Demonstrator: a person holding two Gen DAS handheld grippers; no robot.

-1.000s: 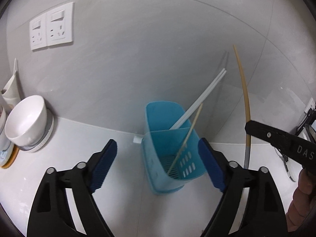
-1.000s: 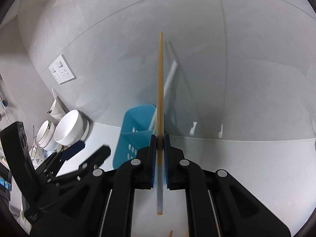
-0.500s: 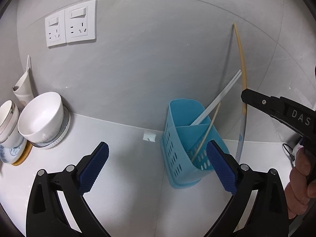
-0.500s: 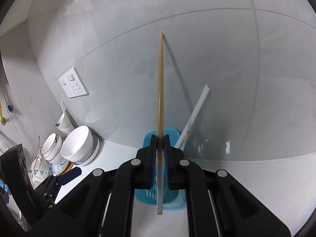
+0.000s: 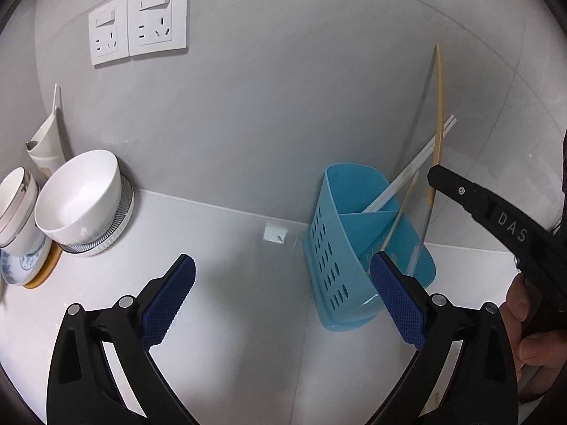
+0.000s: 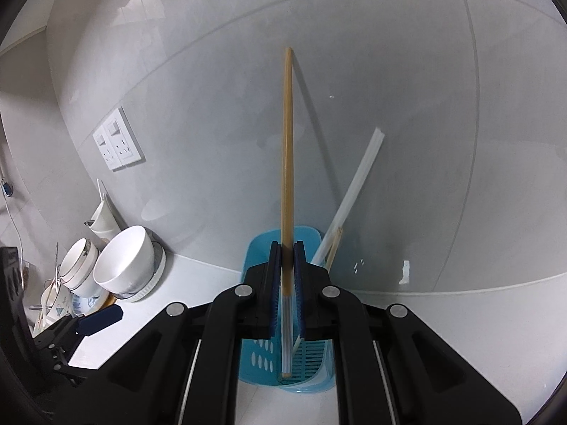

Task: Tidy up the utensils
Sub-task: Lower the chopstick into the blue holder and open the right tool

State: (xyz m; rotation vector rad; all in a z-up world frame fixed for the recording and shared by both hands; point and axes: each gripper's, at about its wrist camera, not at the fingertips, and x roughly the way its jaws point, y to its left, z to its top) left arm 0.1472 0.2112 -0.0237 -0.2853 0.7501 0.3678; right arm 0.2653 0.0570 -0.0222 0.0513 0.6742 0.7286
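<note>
A blue slotted utensil holder (image 5: 340,248) stands on the white counter against the wall; it also shows in the right wrist view (image 6: 262,248). It holds two white chopsticks (image 5: 411,173) and a tan chopstick (image 5: 402,209). My right gripper (image 6: 287,251) is shut on a long tan chopstick with a clear tip (image 6: 287,163), upright above the holder, tip at its front compartment. In the left wrist view that chopstick (image 5: 438,113) and the right gripper (image 5: 439,180) are at the right. My left gripper (image 5: 283,283) is open and empty, left of the holder.
White bowls (image 5: 79,194) stacked on plates stand at the left of the counter, with a white cup (image 5: 46,141) behind them. Two wall sockets (image 5: 138,24) are on the grey wall. A small white tag (image 5: 274,233) sits at the wall's base.
My right gripper has carried the tan chopstick down and over the holder. My left gripper has drawn back and to the left, so the holder sits further right.
</note>
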